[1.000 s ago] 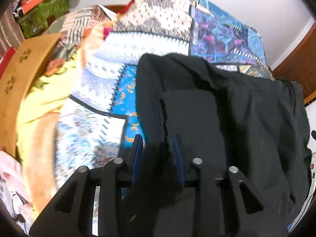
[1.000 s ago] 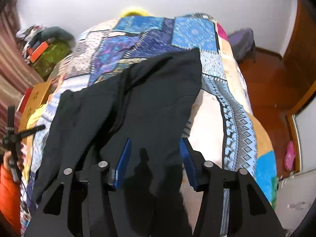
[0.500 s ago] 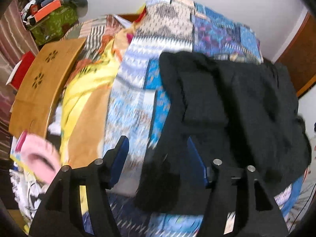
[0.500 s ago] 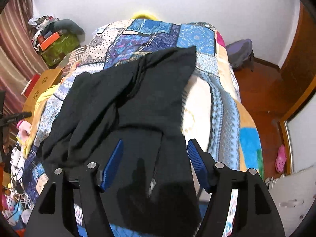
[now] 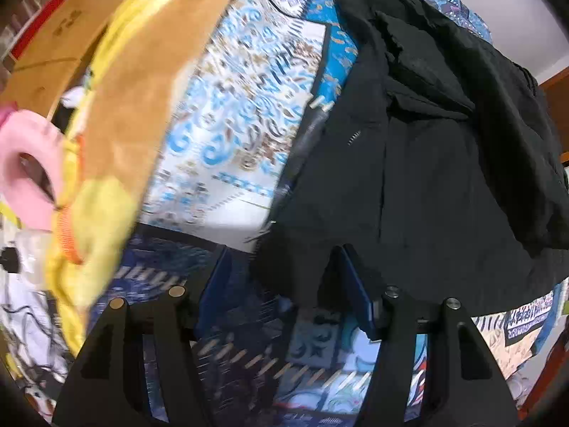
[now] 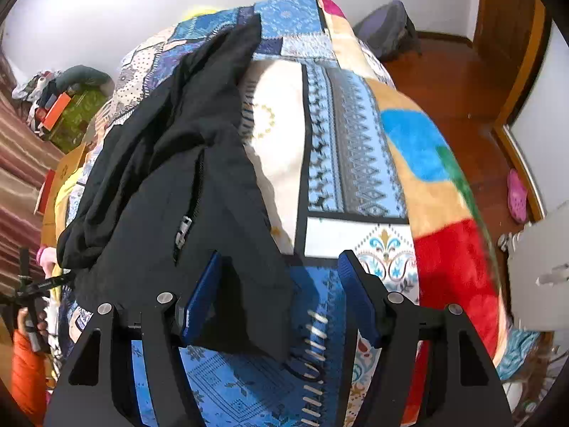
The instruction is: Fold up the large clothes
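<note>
From where I stood, a pink slipper (image 5: 25, 174) lay at the far left, low beside the bed, with a yellow and tan blanket (image 5: 117, 106) bunched next to it along the bed's edge. A wooden board (image 5: 53, 42) stood behind that blanket. The patchwork bedspread (image 5: 234, 114) covered the mattress, blue and white in its squares.

The left gripper (image 5: 281, 277) hung over the near edge of the bed with its jaws wide apart and nothing between them; the hem of the black jacket (image 5: 426, 163) lay just ahead of its right finger. The jacket was spread on the bedspread, rumpled, running away toward the far end of the bed.

In the right wrist view the same black jacket (image 6: 177, 163) lay along the left half of the bed, its zipper pull (image 6: 183, 231) showing near the lower corner. The right gripper (image 6: 279, 277) was also held wide open, gripping nothing, with the jacket's near corner lying between its fingers on the bedspread (image 6: 348, 156). Farther right was the wooden floor (image 6: 462, 82), and a pink shoe (image 6: 515, 195) lay on it near the wall.
</note>
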`<act>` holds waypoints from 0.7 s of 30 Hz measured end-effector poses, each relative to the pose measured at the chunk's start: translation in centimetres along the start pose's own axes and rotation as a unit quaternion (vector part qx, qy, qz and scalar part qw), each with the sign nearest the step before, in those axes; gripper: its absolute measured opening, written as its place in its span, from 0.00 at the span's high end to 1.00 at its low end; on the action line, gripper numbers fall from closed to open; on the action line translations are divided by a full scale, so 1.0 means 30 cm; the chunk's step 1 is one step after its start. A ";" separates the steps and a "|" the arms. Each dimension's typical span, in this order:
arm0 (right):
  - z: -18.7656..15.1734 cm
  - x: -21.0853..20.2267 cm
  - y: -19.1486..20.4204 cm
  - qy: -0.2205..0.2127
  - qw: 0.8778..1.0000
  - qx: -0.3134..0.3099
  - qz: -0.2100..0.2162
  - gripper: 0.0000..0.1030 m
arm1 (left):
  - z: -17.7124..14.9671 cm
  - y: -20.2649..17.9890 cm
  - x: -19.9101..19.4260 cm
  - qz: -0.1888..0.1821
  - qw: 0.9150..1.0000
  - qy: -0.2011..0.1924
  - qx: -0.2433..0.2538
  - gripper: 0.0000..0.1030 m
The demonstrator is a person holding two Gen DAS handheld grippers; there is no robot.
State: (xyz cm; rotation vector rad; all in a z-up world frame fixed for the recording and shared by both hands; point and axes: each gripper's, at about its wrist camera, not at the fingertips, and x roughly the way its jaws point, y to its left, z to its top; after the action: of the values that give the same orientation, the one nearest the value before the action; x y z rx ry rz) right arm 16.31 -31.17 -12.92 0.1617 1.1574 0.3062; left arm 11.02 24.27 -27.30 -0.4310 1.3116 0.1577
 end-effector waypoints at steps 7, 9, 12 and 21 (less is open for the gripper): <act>0.011 0.049 0.005 0.008 0.999 0.018 0.034 0.38 | 0.011 -0.040 0.084 -0.003 1.000 0.001 -0.018 0.22; 0.019 0.061 0.008 0.008 0.999 0.024 0.038 0.38 | 0.016 -0.052 0.103 -0.002 1.000 0.001 -0.021 0.19; 0.018 0.063 0.014 0.006 0.999 0.026 0.041 0.38 | 0.015 -0.055 0.113 -0.009 0.999 -0.003 -0.033 0.19; -0.012 -0.025 0.080 -0.027 0.998 -0.024 0.058 0.51 | 0.009 -0.078 -0.012 -0.018 0.999 -0.041 0.000 0.67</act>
State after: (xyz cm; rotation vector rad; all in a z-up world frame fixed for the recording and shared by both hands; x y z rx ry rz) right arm 15.34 -29.17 -11.72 0.1944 1.0886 0.4285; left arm 11.99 22.27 -26.39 -0.4437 1.2232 0.1443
